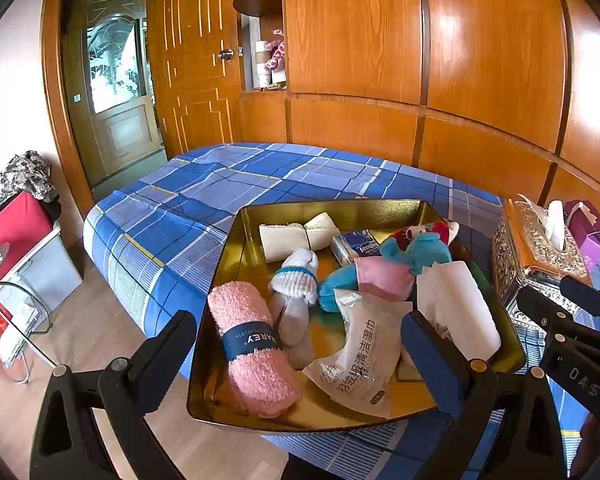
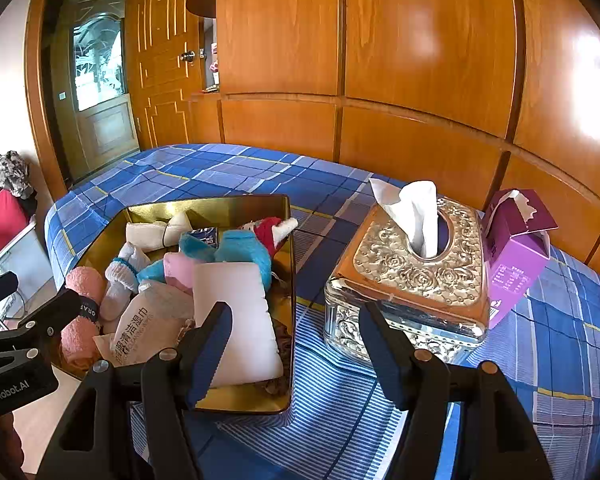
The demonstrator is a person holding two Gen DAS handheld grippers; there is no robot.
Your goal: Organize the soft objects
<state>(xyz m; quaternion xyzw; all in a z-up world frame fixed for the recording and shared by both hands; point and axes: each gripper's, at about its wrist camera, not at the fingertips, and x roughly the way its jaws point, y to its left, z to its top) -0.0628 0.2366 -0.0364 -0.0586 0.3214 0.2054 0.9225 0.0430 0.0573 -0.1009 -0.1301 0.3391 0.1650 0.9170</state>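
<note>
I find my left gripper point(image 1: 300, 344) spread wide, empty, over the gold tray point(image 1: 236, 264) of soft goods: pink towel point(image 1: 252, 344) at seven o'clock, wipes packet point(image 1: 360, 352) centre. My right gripper point(image 2: 296, 336) stands parted, empty; the ornate tissue box point(image 2: 416, 276) sits at two o'clock.

Gold tray point(image 1: 236, 264) on the bed holds the soft items: rolled pink towel point(image 1: 252, 344) with navy band at front left; grey-white socks point(image 1: 296, 296) beside it; wet-wipe pack point(image 1: 364, 352); blue plush toy point(image 1: 416, 252); white tied cloth point(image 1: 292, 236) at the rear.
</note>
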